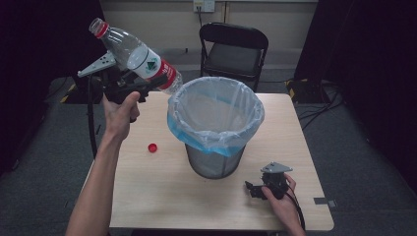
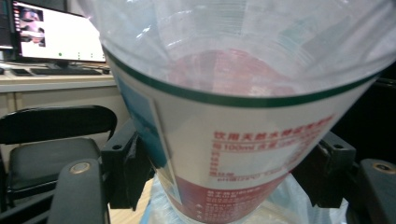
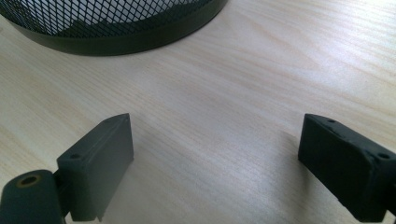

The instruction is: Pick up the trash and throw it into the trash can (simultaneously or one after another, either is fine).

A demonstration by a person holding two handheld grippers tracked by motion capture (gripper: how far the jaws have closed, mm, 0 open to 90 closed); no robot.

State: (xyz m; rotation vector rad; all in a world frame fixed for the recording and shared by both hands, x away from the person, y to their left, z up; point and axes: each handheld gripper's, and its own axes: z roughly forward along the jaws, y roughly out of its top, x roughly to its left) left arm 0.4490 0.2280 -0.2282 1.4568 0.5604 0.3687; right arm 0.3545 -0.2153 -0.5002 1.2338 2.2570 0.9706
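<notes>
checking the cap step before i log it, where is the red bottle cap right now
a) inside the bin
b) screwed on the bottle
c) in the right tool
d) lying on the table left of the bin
d: in the high view the red cap lies loose on the wooden table, left of the mesh bin, while the bottle in the left tool has an open neck.

Clear glossy plastic bottle (image 1: 137, 59) with paper-like label, black metal mesh bin (image 1: 215, 162), thin crinkled plastic liner (image 1: 216, 115), smooth pale wood-grain table (image 1: 147, 196)
</notes>
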